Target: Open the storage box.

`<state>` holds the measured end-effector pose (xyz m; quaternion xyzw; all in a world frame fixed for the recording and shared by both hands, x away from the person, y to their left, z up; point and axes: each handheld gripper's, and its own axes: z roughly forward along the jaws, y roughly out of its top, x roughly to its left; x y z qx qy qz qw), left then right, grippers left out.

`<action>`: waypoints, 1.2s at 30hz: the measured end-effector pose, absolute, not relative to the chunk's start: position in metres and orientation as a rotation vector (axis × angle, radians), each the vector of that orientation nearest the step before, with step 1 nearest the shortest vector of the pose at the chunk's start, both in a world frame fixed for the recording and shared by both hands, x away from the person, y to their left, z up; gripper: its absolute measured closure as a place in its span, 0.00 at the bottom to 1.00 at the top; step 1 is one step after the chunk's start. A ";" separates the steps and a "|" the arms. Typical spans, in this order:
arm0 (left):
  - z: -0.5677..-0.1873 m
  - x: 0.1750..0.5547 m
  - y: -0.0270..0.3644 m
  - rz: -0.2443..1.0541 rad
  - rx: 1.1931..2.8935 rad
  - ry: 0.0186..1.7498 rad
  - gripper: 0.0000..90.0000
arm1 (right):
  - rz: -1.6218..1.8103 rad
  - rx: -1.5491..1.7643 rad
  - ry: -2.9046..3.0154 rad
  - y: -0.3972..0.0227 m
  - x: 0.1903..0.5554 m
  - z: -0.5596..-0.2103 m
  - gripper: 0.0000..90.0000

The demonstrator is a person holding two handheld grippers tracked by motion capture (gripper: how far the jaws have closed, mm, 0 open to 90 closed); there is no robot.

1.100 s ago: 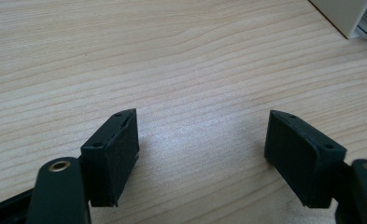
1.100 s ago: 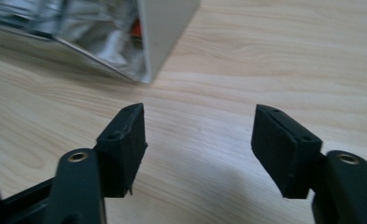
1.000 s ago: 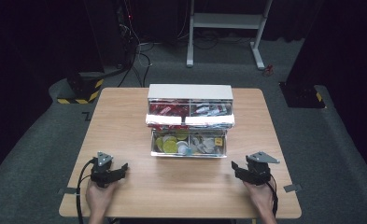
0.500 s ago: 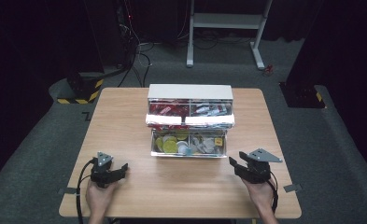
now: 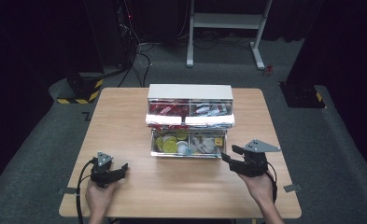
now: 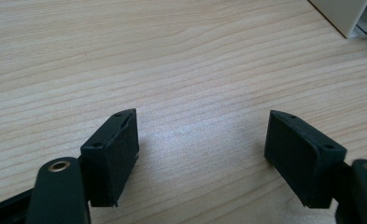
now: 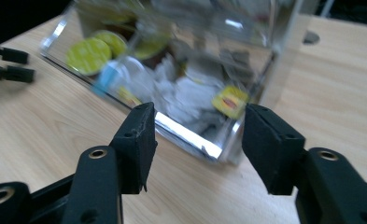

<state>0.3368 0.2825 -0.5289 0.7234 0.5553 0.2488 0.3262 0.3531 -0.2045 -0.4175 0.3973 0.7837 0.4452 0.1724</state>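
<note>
A white drawer cabinet stands mid-table, its clear bottom drawer pulled out toward me. Inside lie yellow capsules and white packets. My right gripper hovers above the table at the drawer's front right corner, pointing at it. In the right gripper view the jaws stand partly apart and have just been opening. Nothing is between them, and the drawer's front wall is just beyond. My left gripper rests on the table at the lower left, open, with bare wood between its jaws.
The upper drawers hold red packets and silver ones. The wooden table is bare to the left and right of the cabinet. A corner of the cabinet appears in the left gripper view. The left gripper's jaws show far left in the right gripper view.
My right hand has lifted off the table and edged toward the drawer's front right corner. The left hand has not moved.
</note>
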 end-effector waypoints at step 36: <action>-0.529 0.337 0.282 0.649 1.897 1.454 0.29 | 1.412 0.965 2.293 -0.156 0.374 -0.363 0.57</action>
